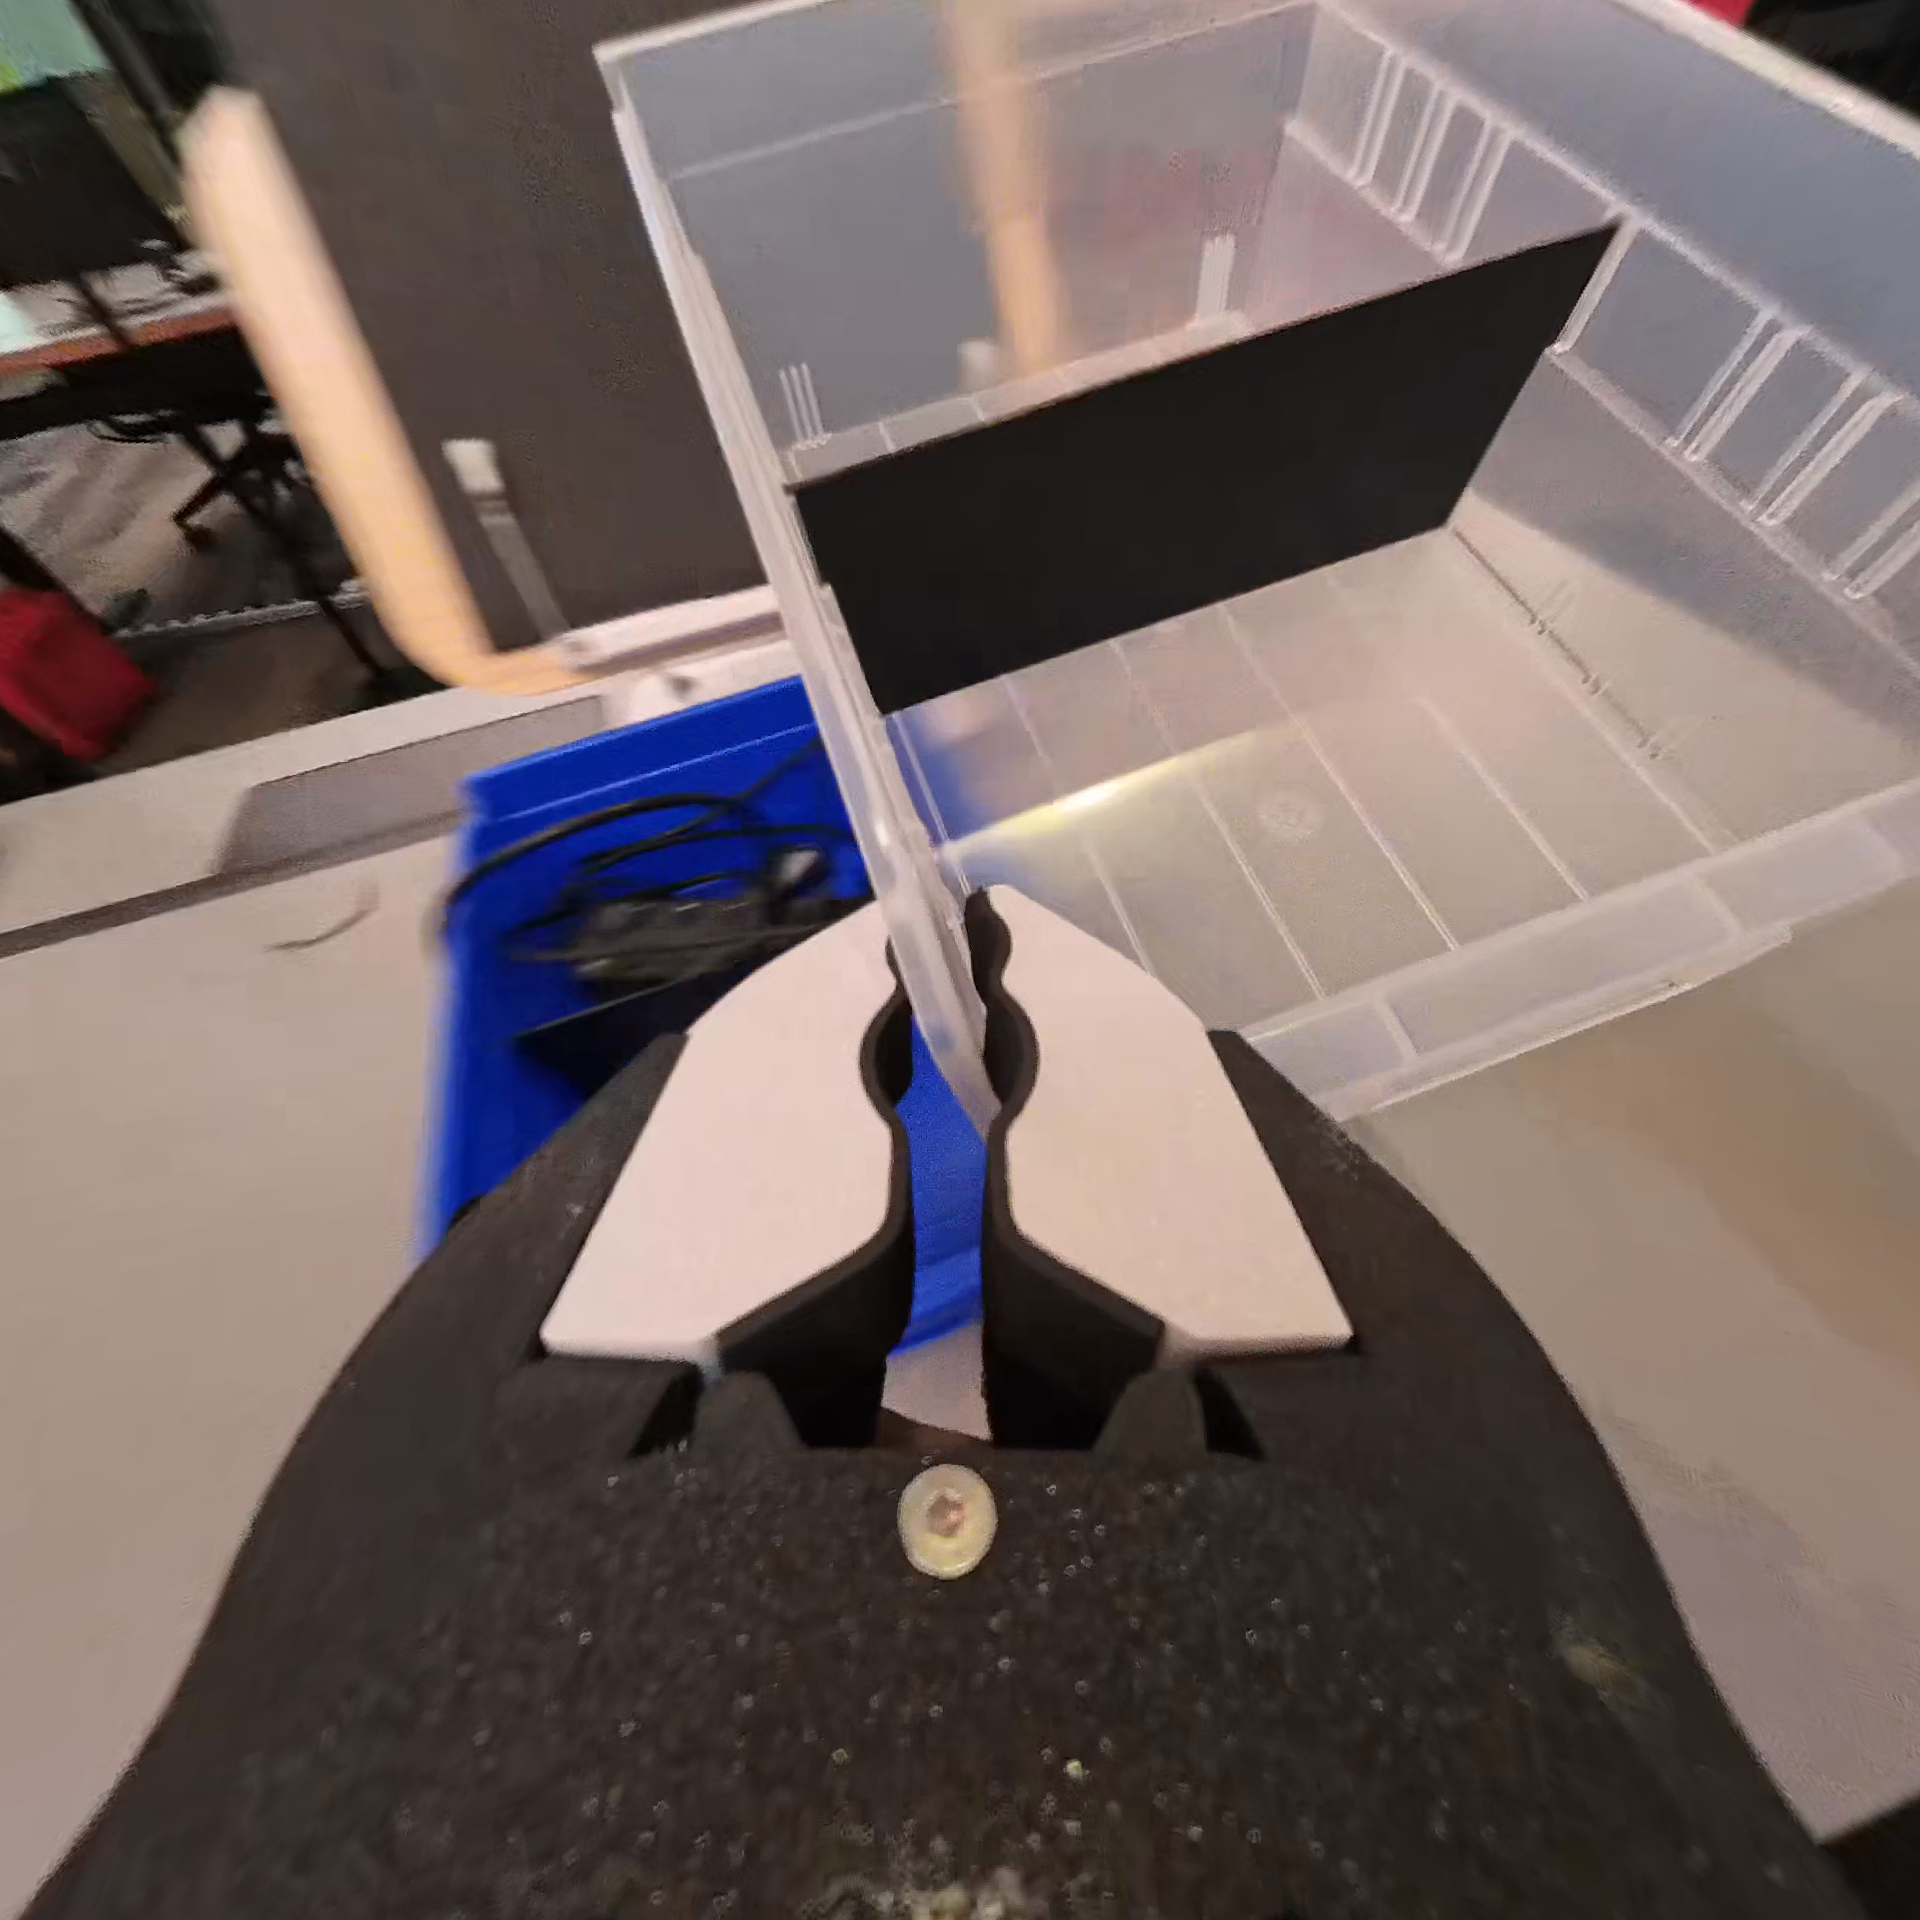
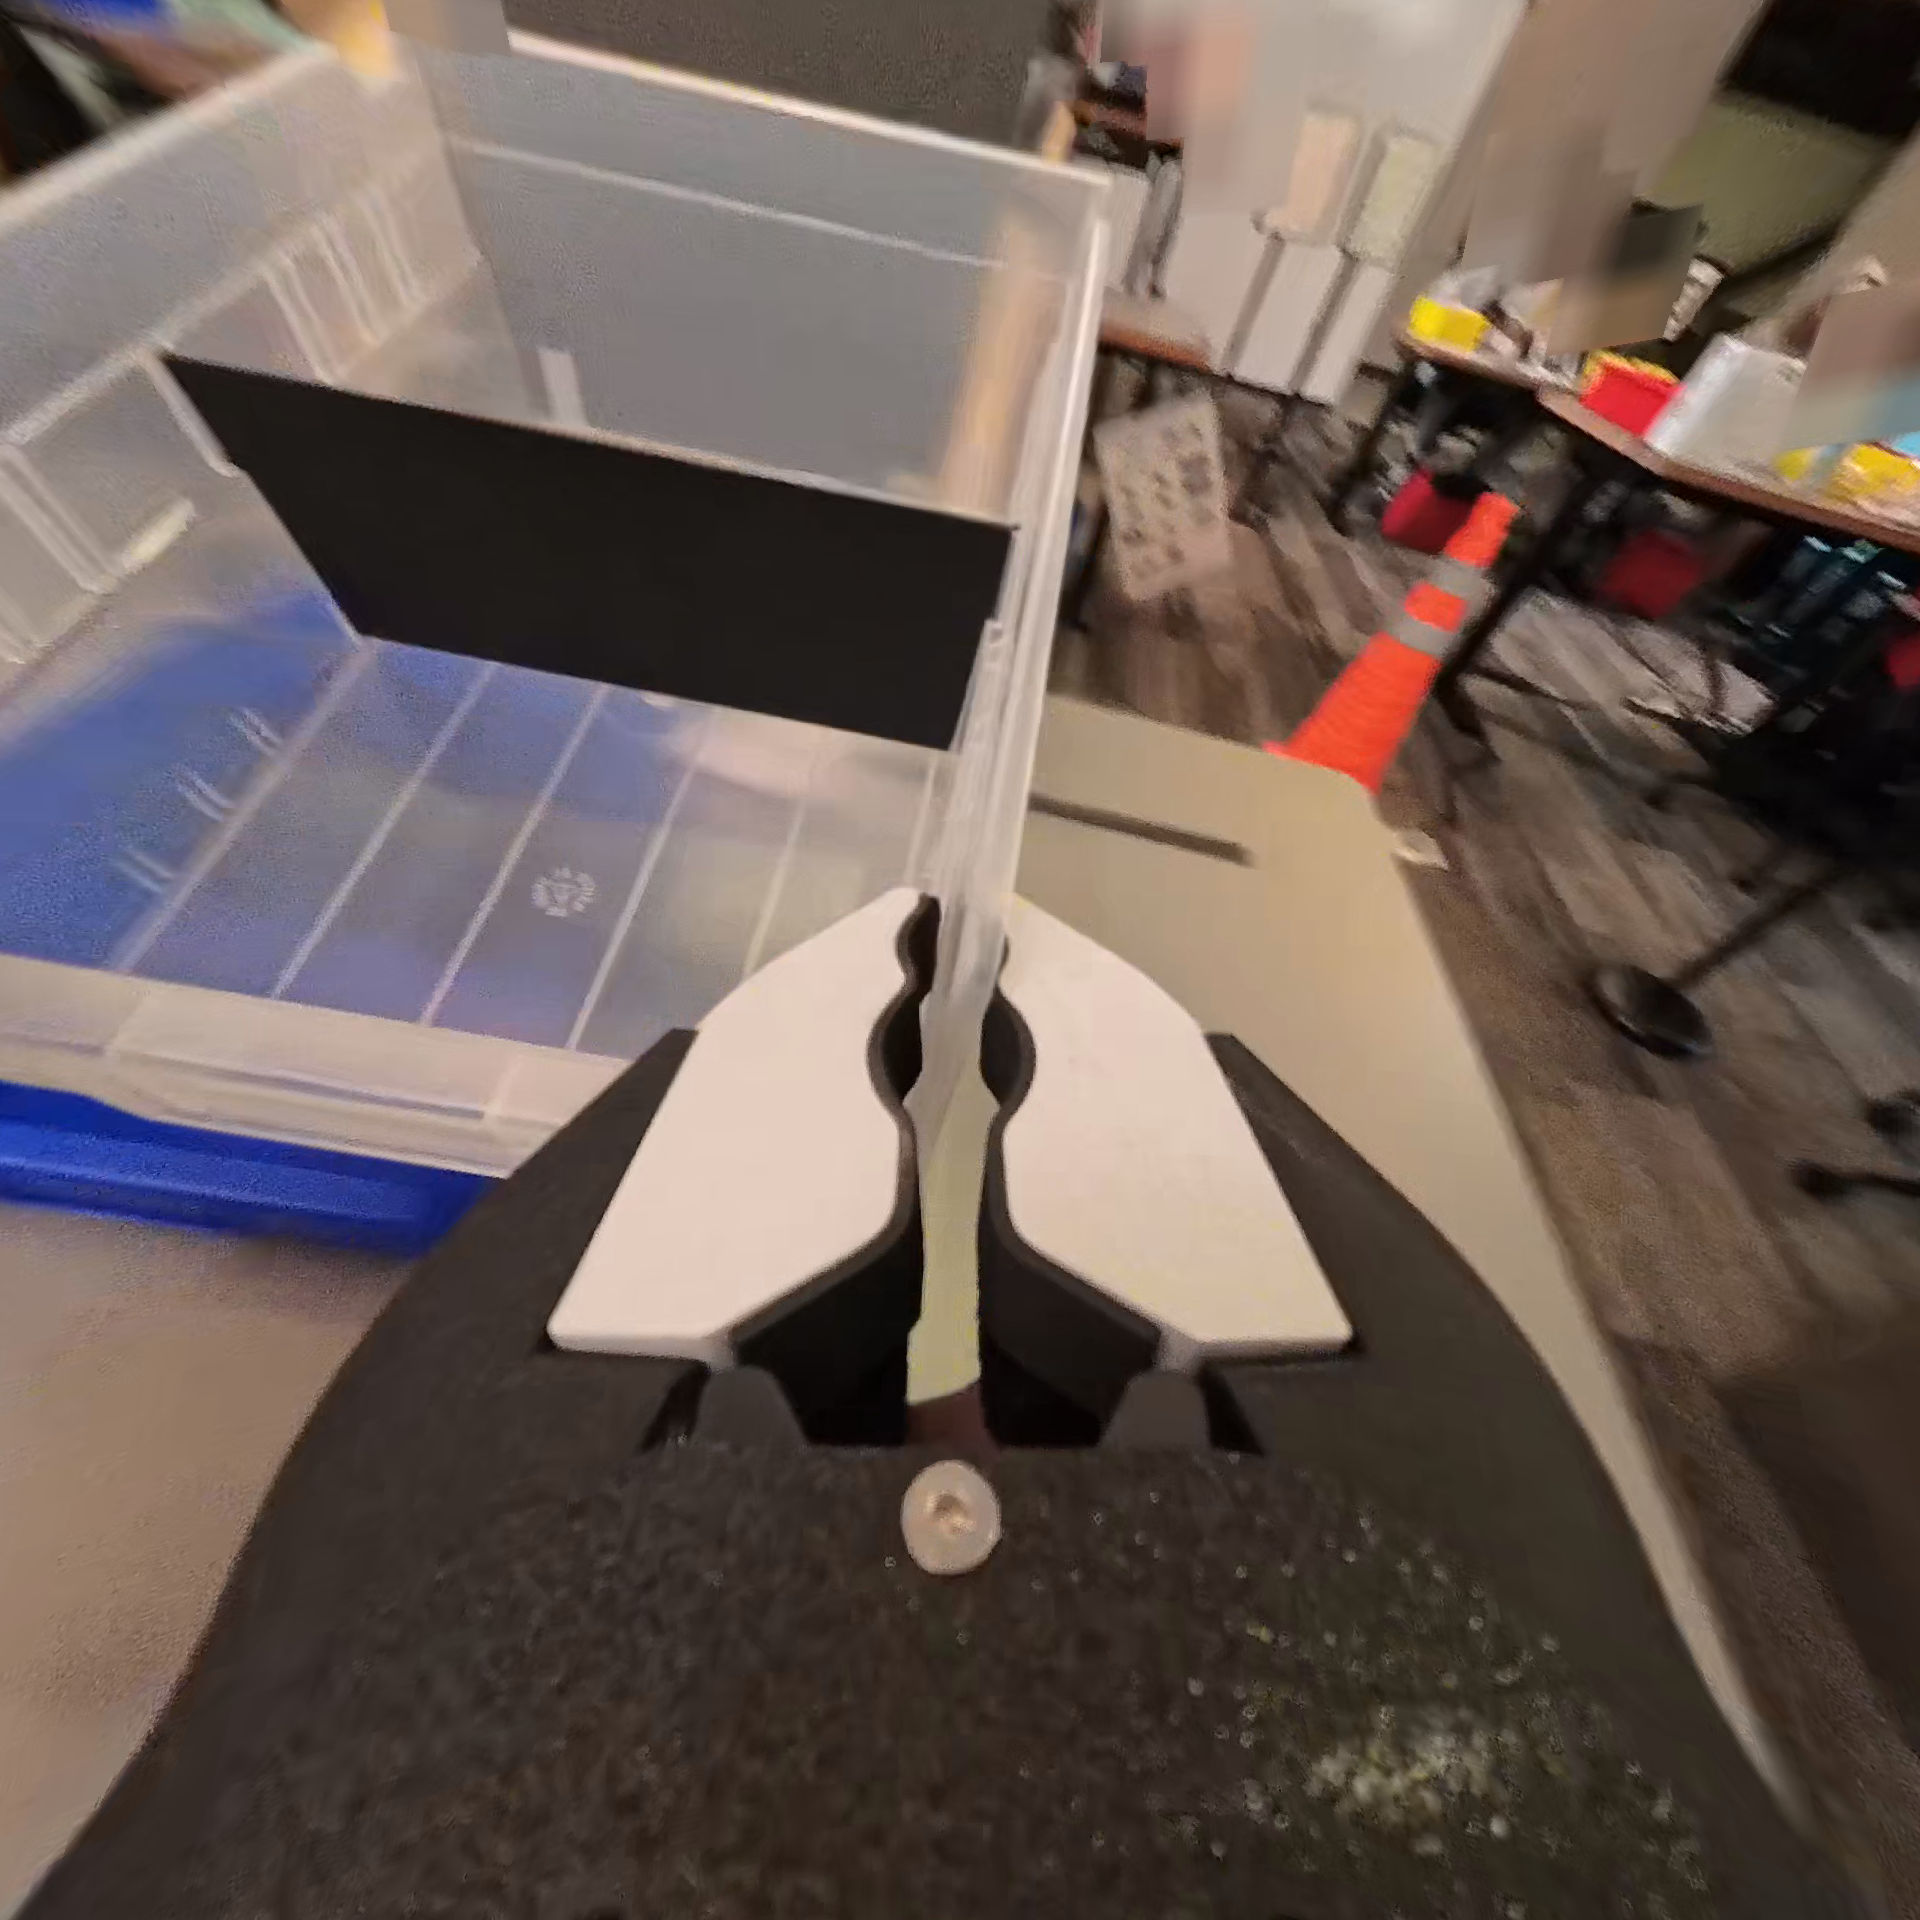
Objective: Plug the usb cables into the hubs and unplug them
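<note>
A clear bin [image 1: 1455, 790] with a black divider [image 1: 1143, 520] is clamped by both tongs, left [image 1: 951, 971] and right [image 2: 961, 966]. Tangled black cables [image 1: 665, 904] are seen in a blue bin [image 1: 623, 769] left of the left tongs.

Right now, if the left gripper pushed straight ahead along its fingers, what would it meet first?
The left gripper is already shut on the clear bin wall, so it would just push that bin. Beyond it, lower left, sits the blue bin holding cables; depth unclear.

A pale grey table [image 1: 187, 1091] carried a blue bin [image 1: 488, 1039], which rested directly on it. The clear bin [image 1: 1455, 790] seemed, through the blur, to be raised off the surface, partly over the blue one.
</note>
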The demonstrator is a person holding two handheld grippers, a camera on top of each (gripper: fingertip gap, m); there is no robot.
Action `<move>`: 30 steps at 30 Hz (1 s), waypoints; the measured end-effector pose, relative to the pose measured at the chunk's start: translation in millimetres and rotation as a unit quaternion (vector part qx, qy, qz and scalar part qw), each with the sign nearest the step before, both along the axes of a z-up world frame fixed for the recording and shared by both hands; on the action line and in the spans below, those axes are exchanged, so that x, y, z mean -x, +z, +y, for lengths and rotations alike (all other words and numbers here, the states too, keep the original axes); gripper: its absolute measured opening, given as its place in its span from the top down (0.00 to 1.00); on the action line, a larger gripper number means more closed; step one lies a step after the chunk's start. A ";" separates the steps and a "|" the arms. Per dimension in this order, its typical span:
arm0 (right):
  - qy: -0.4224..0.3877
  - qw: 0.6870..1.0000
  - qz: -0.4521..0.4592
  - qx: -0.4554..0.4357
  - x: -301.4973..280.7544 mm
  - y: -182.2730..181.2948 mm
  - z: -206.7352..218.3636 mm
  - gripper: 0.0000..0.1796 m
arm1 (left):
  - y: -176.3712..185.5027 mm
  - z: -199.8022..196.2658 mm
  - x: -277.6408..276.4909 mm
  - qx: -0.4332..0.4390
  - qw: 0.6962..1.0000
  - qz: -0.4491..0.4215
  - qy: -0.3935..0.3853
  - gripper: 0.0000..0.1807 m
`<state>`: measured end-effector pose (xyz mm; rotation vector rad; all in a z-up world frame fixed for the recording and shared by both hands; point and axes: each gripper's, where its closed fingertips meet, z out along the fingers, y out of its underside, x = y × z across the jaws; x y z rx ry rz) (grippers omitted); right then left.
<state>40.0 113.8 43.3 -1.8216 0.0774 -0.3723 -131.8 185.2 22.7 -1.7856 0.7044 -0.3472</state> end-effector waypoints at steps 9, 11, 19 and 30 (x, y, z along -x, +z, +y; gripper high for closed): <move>-0.053 0.985 0.161 0.035 -174.1 -136.7 -28.3 0.98 | -110.3 -13.1 -171.3 0.009 0.998 0.067 -0.004 0.97; -0.060 0.987 0.131 0.078 -180.4 -161.7 -23.5 0.98 | -129.1 -9.3 -175.7 0.029 0.997 0.076 0.000 0.97; -0.053 0.988 0.108 0.094 -194.3 -174.3 -11.0 0.97 | -155.9 -11.4 -186.8 0.101 0.994 0.040 -0.023 0.94; -0.129 0.990 0.009 0.051 -210.6 -113.6 -47.0 0.80 | -70.1 -32.0 -59.6 0.066 0.988 -0.064 -0.124 0.76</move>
